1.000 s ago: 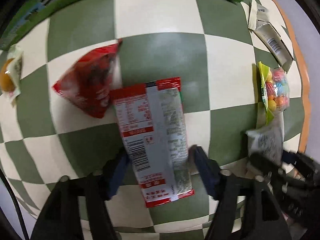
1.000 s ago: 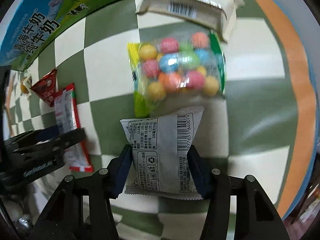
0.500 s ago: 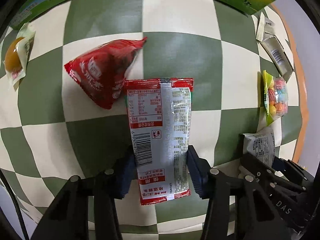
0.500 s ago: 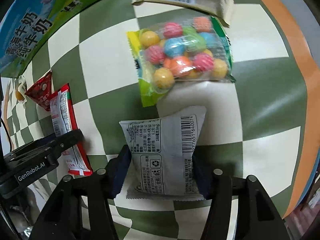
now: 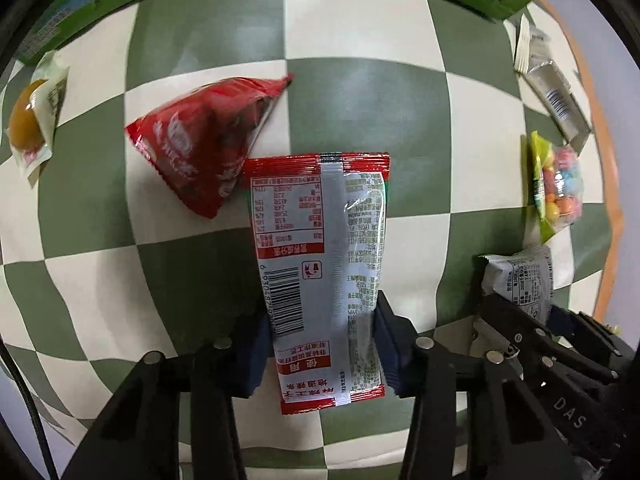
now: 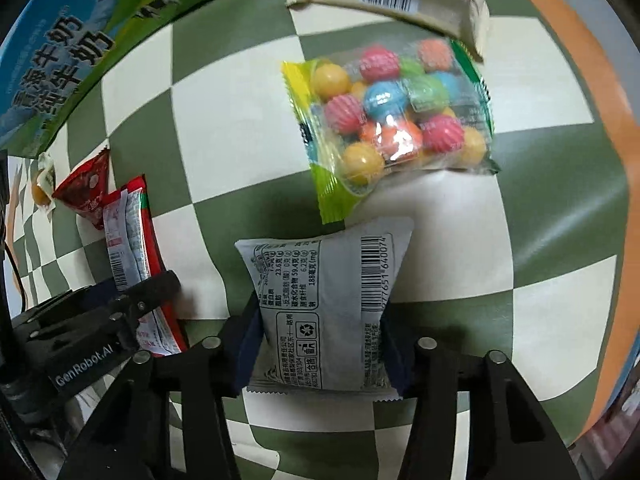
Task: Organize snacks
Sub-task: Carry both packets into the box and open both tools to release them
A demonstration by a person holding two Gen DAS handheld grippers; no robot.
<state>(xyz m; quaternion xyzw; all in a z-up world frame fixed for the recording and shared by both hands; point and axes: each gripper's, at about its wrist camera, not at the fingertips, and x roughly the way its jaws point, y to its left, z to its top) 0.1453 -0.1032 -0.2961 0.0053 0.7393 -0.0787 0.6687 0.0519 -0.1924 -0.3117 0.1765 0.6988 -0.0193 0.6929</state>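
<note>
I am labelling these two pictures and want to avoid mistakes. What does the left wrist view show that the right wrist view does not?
Nothing here is exclusive to the left view. Only the right view shows legible printing on the milk carton.

Both show the red-edged packet in the closing left gripper, the grey packet in the closing right gripper, and the candy-ball bag.

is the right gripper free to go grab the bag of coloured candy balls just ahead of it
Probably not yet. The right gripper has its jaws closing on the grey packet, so it is occupied. The candy bag itself lies uncovered on the checkered cloth, just beyond that packet.
</note>
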